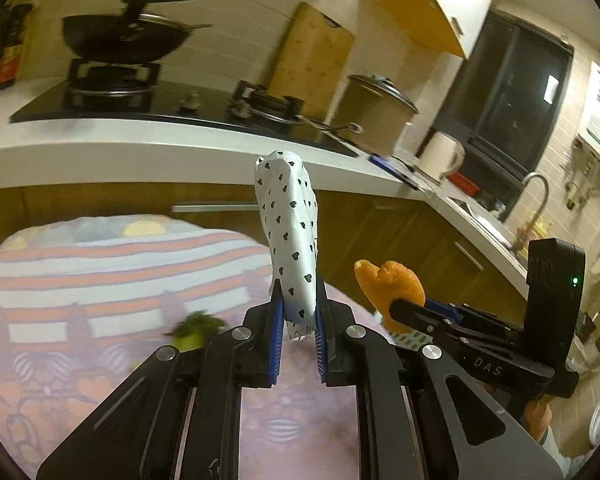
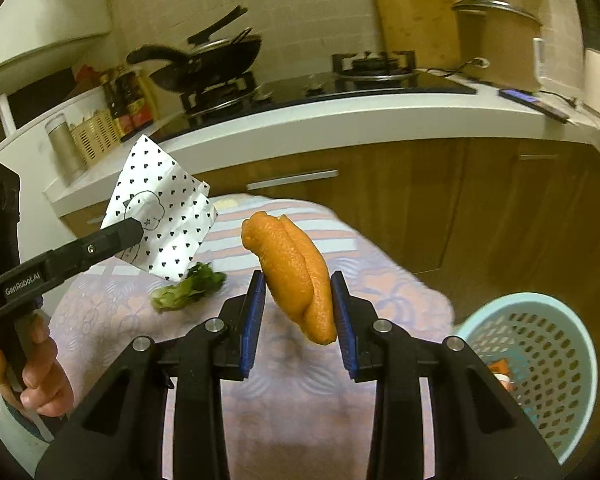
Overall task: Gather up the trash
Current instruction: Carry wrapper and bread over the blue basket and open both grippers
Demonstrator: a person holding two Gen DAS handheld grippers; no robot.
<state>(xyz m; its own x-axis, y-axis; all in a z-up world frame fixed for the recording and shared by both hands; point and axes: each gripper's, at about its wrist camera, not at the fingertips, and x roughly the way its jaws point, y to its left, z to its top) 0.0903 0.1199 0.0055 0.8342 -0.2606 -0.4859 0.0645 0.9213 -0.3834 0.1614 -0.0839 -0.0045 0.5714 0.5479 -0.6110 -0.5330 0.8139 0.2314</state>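
Note:
My left gripper (image 1: pixel 298 308) is shut on a white paper wrapper with black hearts (image 1: pixel 290 232) and holds it upright above the table; the wrapper also shows in the right wrist view (image 2: pixel 164 216). My right gripper (image 2: pixel 298 300) is shut on an orange peel (image 2: pixel 296 272), held above the table; the peel also shows in the left wrist view (image 1: pixel 388 284). A green vegetable scrap (image 2: pixel 188 286) lies on the striped tablecloth (image 2: pixel 300 400), and shows blurred in the left wrist view (image 1: pixel 196 330). A light blue perforated trash basket (image 2: pixel 540 364) stands low at the right, with some scraps inside.
A white kitchen counter (image 2: pixel 340 120) runs behind the table with a black stove, a wok (image 2: pixel 204 64), a lidded pot (image 2: pixel 496 36) and a cutting board (image 2: pixel 412 12). Wooden cabinets (image 2: pixel 440 208) lie below. A kettle (image 1: pixel 440 156) and sink tap (image 1: pixel 540 196) are further right.

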